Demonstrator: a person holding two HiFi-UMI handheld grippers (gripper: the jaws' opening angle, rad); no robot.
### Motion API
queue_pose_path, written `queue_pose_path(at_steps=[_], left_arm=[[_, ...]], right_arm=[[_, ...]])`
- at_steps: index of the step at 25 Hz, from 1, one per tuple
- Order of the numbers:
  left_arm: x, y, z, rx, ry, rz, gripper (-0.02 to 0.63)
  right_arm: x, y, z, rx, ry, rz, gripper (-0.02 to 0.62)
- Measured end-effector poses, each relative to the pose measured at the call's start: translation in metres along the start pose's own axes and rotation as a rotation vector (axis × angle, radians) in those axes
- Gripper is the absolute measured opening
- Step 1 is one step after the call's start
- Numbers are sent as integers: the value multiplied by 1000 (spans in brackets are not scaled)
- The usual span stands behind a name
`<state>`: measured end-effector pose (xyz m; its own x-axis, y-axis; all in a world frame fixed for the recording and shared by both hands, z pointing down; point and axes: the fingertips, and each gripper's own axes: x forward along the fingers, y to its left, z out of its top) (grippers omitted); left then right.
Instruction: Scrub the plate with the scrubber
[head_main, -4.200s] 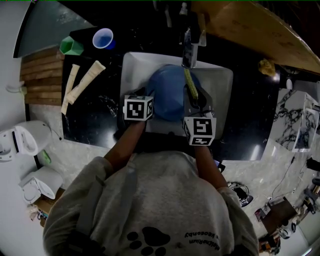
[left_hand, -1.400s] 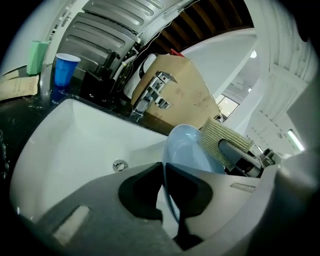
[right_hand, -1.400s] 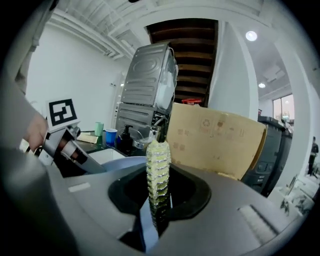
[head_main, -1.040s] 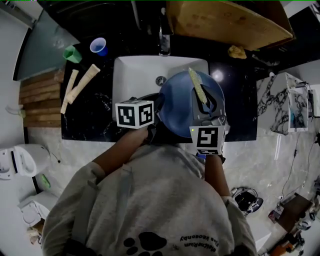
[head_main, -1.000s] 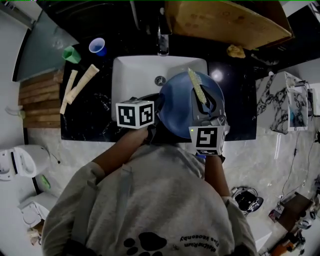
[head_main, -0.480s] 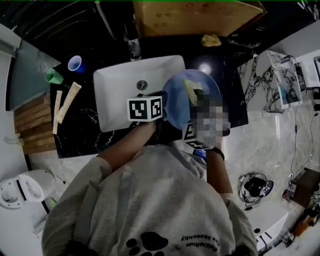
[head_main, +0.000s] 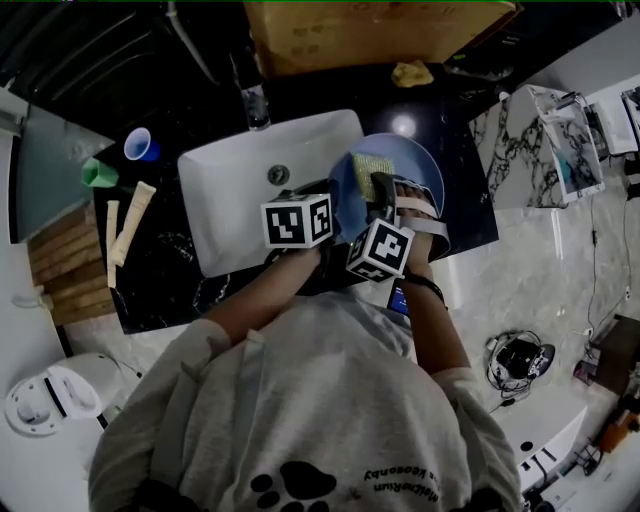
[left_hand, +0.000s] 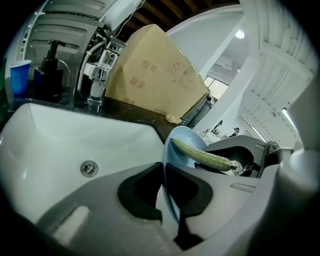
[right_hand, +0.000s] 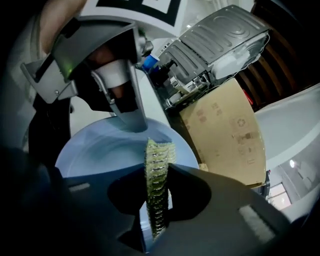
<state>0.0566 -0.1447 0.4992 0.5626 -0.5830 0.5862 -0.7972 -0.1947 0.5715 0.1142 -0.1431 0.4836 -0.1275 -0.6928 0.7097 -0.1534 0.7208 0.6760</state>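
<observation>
Two grips share the work. The left gripper (left_hand: 165, 197) has its jaws nearly together, pinched on the rim of the light blue plate (head_main: 418, 160), which runs edge-on between the pads in the left gripper view. Gripping at the rim leaves the plate's whole inner face bare for scrubbing, and probably steadies it against the push of the other tool.

The right gripper (right_hand: 157, 205) is clamped on the lower end of the yellow-green scrubber (right_hand: 159, 167). The thin pad stands on edge between the jaws, and its free end sticks out well beyond them. That overhang seems to be the point: the soft pad meets the plate instead of the hard jaw tips. In the left gripper view the scrubber lies across the plate's face and appears to touch it (contact looks likely, though I cannot be sure of pressure).

The plate is held up off any surface, tilted, at the right end of the white sink (head_main: 215, 165), part of it over the black countertop (head_main: 470, 225). Keeping it by the basin would let drips fall there. Its face is turned toward the right gripper, so the two tools meet from opposite sides without crossing. Scrubbing looks under way, not finished.
</observation>
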Motion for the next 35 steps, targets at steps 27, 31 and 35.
queue_pose_path(at_steps=[27,31,35], left_arm=[[-6,2,23,64,-115,-15,20],[-8,-2,27,144,-153,-7,17],[-8,0,27,154,-167,4,15]], right_arm=[[-53,96,30,221,-16,643,70],[-63,91,31,318,-54,701,69],[-72,62,30,371,-93,623,69]])
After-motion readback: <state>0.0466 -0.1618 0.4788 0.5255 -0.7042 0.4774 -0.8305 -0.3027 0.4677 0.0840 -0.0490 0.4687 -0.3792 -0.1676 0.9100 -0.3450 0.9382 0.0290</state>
